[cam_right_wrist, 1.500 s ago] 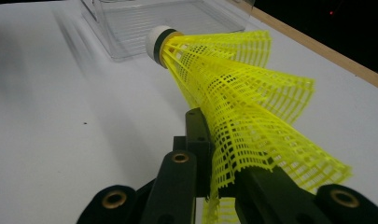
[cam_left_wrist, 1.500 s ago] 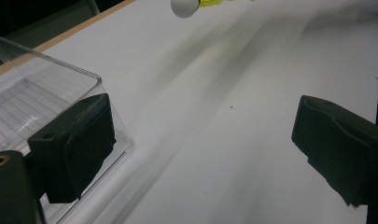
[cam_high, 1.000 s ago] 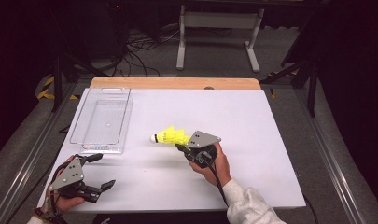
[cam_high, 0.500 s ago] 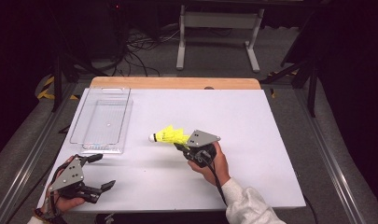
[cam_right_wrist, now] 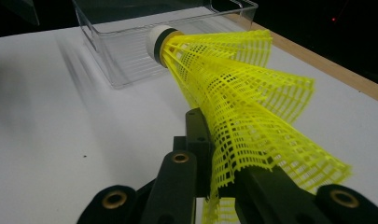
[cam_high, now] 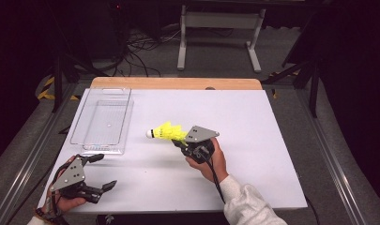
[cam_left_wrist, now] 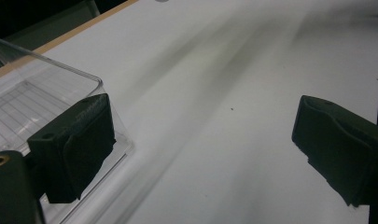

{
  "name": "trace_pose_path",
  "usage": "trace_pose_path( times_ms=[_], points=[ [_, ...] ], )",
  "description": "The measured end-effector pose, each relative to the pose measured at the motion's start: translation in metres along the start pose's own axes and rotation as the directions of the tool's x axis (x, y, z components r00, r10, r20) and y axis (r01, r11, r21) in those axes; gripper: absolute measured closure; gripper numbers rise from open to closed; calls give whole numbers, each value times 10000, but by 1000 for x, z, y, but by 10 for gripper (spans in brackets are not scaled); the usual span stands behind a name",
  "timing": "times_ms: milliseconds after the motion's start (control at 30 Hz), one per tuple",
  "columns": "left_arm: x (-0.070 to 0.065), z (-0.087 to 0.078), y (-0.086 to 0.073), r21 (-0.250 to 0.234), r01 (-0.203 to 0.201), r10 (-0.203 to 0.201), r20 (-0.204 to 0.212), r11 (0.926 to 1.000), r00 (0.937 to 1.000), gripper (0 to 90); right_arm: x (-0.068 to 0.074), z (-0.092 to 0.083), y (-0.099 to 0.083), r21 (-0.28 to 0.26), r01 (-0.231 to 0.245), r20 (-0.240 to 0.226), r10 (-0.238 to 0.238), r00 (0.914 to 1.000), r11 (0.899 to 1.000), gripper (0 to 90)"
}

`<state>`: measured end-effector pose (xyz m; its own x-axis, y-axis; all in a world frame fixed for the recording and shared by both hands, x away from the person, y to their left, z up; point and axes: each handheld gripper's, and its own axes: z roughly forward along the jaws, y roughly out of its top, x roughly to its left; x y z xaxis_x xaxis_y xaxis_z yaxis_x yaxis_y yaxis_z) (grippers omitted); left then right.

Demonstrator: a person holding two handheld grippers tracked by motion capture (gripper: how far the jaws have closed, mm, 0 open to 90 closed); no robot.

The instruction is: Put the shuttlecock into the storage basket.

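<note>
A yellow plastic shuttlecock (cam_high: 166,131) with a white cork tip hangs just above the middle of the white table (cam_high: 253,122). My right gripper (cam_high: 180,142) is shut on the edge of its mesh skirt, and the cork points left toward the tray. In the right gripper view the shuttlecock (cam_right_wrist: 238,98) stretches away from my right gripper (cam_right_wrist: 214,172), whose jaws pinch the yellow net. My left gripper (cam_high: 99,171) stands open at the table's front left corner, with nothing between its fingers (cam_left_wrist: 72,144).
A clear plastic tray (cam_high: 103,121) with nothing in it stands at the left side of the table, its near corner (cam_left_wrist: 51,88) just ahead of my left gripper. A wooden strip (cam_high: 176,83) edges the table's far side. Cables and a metal stand sit on the floor beyond.
</note>
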<state>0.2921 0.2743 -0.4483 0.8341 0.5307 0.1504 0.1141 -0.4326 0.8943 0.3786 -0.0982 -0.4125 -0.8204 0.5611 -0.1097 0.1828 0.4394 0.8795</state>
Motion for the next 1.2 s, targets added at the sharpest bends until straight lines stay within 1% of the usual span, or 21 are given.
trace_pose_path(
  times_ms=[267, 367, 533, 633, 800, 833, 900, 933, 1200],
  points=[
    [-2, 0, 1, 23, -41, 41, 35, 10000, 10000, 67, -1, 8, 8, -61, 138, -104, -139, 9998, 9999, 884],
    [-2, 1, 1, 62, -63, 63, 29, 10000, 10000, 67, -1, 11, 10, -78, 93, -149, -94, 9998, 9999, 884],
    [-2, 0, 1, 21, -15, 15, -14, 10000, 10000, 66, 0, 20, 22, -268, 89, -242, -96, 9997, 9996, 885],
    [-2, 0, 1, 40, -41, 41, 22, 10000, 10000, 67, 2, 24, 28, -331, 242, -314, -253, 9992, 9992, 884],
    [-3, 2, 1, 53, -50, 50, 79, 10000, 10000, 67, 6, 31, 35, -340, 355, -381, -368, 9986, 9988, 885],
    [-3, 2, 0, 46, -42, 42, 80, 10000, 10000, 66, 7, 34, 39, -384, 411, -414, -427, 9982, 9984, 885],
    [-2, 1, 0, 39, -10, 10, 73, 10000, 10000, 66, 8, 36, 41, -406, 394, -440, -412, 9982, 9984, 885],
    [-2, 1, 0, 25, 4, -4, 74, 10000, 10000, 67, 9, 40, 46, -431, 452, -479, -473, 9977, 9980, 885],
    [-3, 2, 0, 22, -2, 2, 106, 10000, 9999, 66, 13, 48, 57, -426, 696, -590, -720, 9957, 9967, 885]
  ],
)
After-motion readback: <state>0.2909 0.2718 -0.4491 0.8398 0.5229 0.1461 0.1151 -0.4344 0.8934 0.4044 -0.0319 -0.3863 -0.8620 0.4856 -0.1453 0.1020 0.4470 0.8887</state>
